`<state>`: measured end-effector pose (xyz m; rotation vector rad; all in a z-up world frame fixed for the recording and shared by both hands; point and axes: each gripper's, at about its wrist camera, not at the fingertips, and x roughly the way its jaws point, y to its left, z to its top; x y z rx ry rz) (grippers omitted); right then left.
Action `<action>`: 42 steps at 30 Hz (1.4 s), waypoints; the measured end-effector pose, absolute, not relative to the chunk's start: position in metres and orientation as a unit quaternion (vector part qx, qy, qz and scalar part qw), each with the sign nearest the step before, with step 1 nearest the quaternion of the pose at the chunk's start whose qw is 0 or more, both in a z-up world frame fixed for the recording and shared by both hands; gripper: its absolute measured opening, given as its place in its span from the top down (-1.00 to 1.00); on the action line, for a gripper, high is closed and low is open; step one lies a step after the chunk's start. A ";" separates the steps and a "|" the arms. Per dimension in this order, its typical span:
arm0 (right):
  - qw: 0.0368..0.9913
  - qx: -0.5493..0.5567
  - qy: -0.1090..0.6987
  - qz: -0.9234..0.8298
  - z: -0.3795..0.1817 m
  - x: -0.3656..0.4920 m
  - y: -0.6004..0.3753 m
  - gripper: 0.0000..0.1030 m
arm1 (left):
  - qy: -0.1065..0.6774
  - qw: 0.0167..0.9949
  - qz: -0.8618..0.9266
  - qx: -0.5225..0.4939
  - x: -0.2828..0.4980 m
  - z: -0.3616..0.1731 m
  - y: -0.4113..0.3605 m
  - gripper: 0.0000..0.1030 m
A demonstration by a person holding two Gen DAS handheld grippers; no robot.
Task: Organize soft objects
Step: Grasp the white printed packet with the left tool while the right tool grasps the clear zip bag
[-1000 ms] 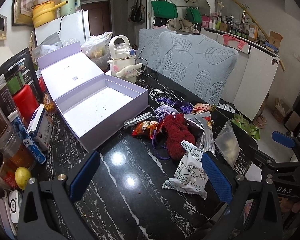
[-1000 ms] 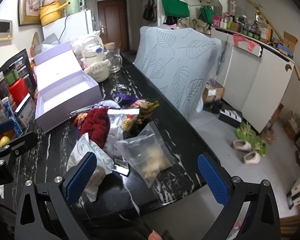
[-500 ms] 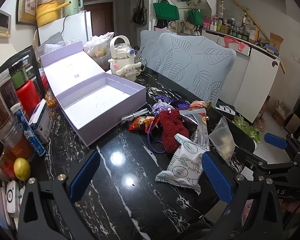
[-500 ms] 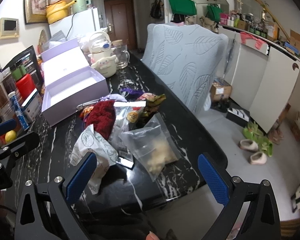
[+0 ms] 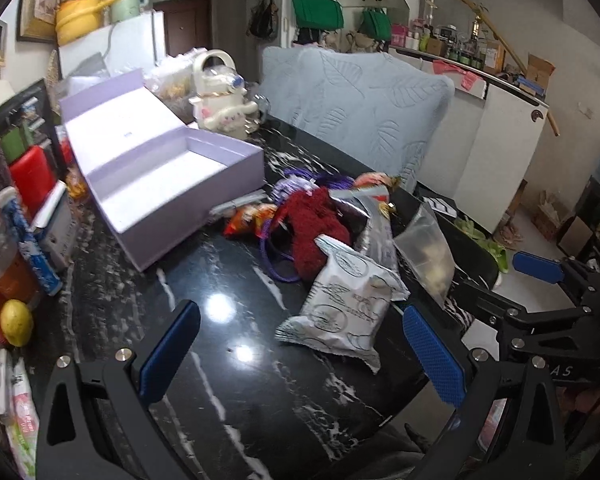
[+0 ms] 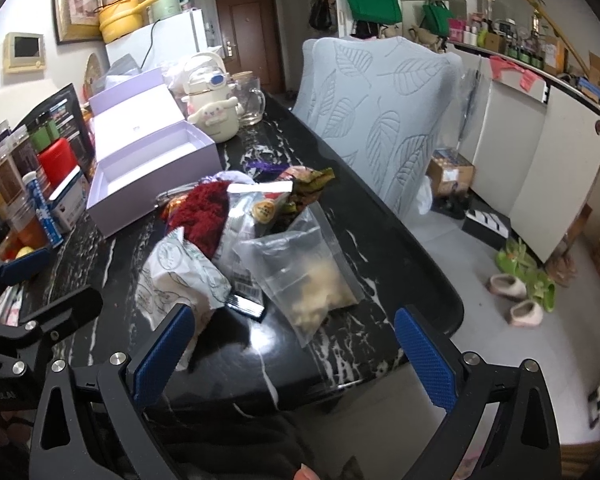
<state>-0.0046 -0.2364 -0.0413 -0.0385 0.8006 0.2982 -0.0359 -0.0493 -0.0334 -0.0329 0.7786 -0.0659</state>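
Observation:
A heap of soft things lies on the black marble table (image 5: 228, 368): a dark red fuzzy item (image 5: 314, 228) (image 6: 200, 214), a white printed snack bag (image 5: 344, 304) (image 6: 180, 276), a clear zip bag (image 5: 424, 252) (image 6: 304, 272), a silver packet (image 6: 252, 212), an orange packet (image 5: 246, 220) and a purple cord (image 5: 276, 264). An open, empty lilac box (image 5: 172, 184) (image 6: 148, 160) stands behind the heap. My left gripper (image 5: 300, 356) is open and empty, short of the white bag. My right gripper (image 6: 296, 360) is open and empty at the table's near edge.
Bottles, jars, a red tin (image 5: 32, 176) and a lemon (image 5: 16, 322) crowd the table's left side. A white character kettle (image 5: 220, 100) and glass mug (image 6: 248, 100) stand at the back. A leaf-patterned chair (image 6: 384, 120) is on the right, slippers (image 6: 516, 288) on the floor.
Both grippers have pulled back a little toward the near end of the table and stay open. The objects on the table have not moved.

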 end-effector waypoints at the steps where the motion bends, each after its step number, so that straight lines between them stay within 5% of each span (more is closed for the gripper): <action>1: 0.909 -0.019 0.389 0.144 -0.044 -0.004 -0.237 -0.98 | 0.384 0.922 -0.037 -0.019 -0.034 -0.037 -0.050 -1.00; 13: 0.893 -0.010 0.417 0.168 -0.075 0.020 -0.254 -0.87 | 0.432 0.900 -0.055 0.001 0.001 -0.073 -0.074 -1.00; 21: 0.884 -0.027 0.425 0.194 -0.093 0.043 -0.251 -0.62 | 0.461 0.885 -0.049 0.031 0.019 -0.091 -0.083 -1.00; 35: 0.880 -0.048 0.416 0.223 -0.103 0.067 -0.242 -0.58 | 0.484 0.872 -0.061 0.027 0.035 -0.112 -0.080 -1.00; 39: 0.881 -0.066 0.411 0.224 -0.103 0.069 -0.236 -0.35 | 0.477 0.877 -0.059 0.020 0.035 -0.113 -0.078 -0.98; 42: 0.884 -0.082 0.404 0.220 -0.103 0.068 -0.232 -0.16 | 0.467 0.881 -0.066 0.023 0.033 -0.111 -0.079 -0.73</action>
